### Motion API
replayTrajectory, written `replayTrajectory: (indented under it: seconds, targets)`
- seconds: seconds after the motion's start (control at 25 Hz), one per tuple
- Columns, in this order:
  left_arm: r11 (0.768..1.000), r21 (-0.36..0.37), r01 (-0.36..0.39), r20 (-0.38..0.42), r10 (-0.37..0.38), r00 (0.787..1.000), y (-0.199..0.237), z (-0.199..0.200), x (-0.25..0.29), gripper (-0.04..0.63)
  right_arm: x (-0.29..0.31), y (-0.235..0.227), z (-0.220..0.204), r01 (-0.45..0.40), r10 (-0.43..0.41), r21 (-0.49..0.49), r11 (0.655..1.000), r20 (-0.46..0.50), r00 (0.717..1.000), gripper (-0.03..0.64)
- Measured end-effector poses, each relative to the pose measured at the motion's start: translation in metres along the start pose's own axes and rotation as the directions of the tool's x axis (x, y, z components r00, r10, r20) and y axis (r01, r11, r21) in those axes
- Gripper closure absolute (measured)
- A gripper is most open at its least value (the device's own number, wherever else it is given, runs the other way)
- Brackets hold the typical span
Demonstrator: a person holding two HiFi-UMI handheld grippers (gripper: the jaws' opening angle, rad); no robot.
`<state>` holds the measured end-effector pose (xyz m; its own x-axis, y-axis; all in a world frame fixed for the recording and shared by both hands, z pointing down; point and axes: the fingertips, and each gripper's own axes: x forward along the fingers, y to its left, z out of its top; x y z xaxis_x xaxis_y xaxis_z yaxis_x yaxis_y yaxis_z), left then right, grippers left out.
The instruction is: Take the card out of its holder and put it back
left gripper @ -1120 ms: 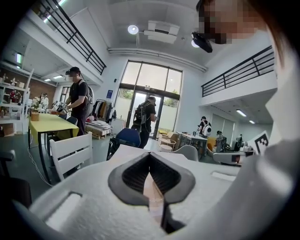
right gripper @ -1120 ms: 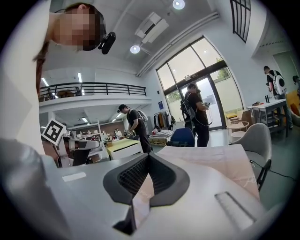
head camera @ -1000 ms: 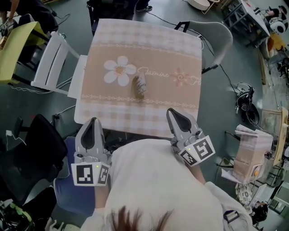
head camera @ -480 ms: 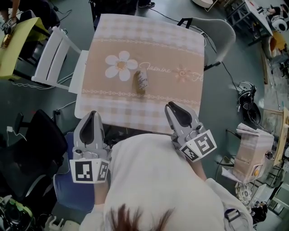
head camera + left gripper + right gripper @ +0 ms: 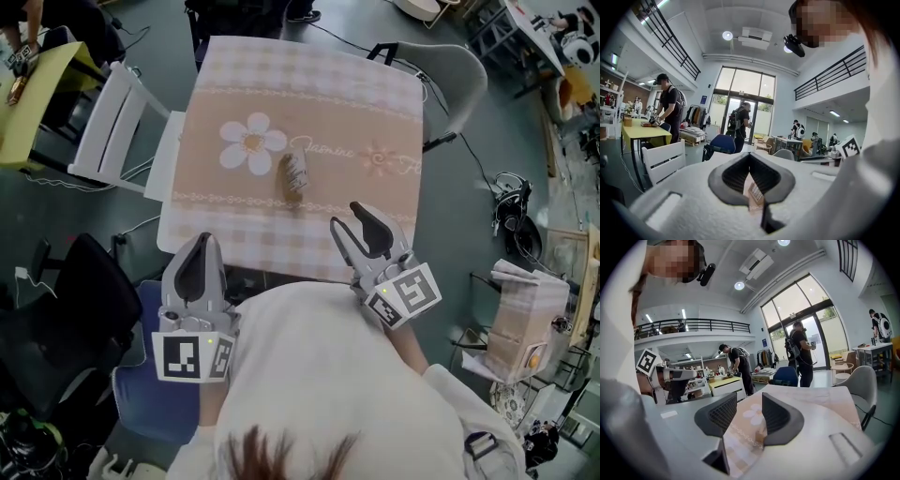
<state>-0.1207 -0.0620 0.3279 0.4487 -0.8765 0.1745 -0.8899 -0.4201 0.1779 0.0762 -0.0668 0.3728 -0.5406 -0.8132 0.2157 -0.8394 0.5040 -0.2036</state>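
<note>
Card holder [image 5: 292,178] long axis near-far, prob. flat.

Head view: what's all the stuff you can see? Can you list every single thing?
table: one, pink-and-beige checked cloth, centre
white flower: one, white, printed on the cloth, left of middle
card holder: one, brownish, lying mid-table just right of the flower
white chair: one, white, left of the table
grey chair: one, grey, at the table's far right corner
yellow table: one, yellow, far upper left
blue chair: one, blue, lower left
cloth-covered box: one, pink checked, on the floor at right
left claw: one, grey, shut, at the table's near edge
right claw: one, grey, open and empty, jaws have just been opening, over the table's near edge
</note>
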Motion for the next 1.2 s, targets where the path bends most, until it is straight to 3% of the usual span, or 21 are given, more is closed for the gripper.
replayTrajectory:
  seconds: [0.16,0.32,0.56,0.88,1.2]
  targets:
    - [1.0,-0.005,-0.029,-0.003,0.029,1.0,0.007,-0.001,-0.006,0.595,0.028,-0.012,-0.009,-0.004,0.003,-0.023,1.0,-0.04,0.999,0.395]
    - [0.997,-0.013,-0.069,-0.009,0.069,0.998,0.016,-0.004,-0.014,0.595,0.061,-0.028,-0.027,0.017,-0.02,-0.034,0.999,-0.089,0.996,0.382]
    - [0.994,-0.027,-0.109,-0.014,0.109,0.994,0.024,-0.005,-0.018,0.595,0.095,-0.048,-0.074,0.105,-0.087,0.075,0.992,-0.212,0.973,0.383]
    - [0.995,-0.036,-0.098,-0.023,0.097,0.995,0.02,-0.006,-0.008,0.595,0.117,-0.046,-0.108,0.119,-0.082,0.119,0.986,-0.279,0.957,0.466]
    - [0.994,-0.044,-0.097,-0.035,0.096,0.995,0.022,-0.009,-0.005,0.595,0.124,-0.048,-0.114,0.136,-0.099,0.114,0.984,-0.285,0.953,0.546]
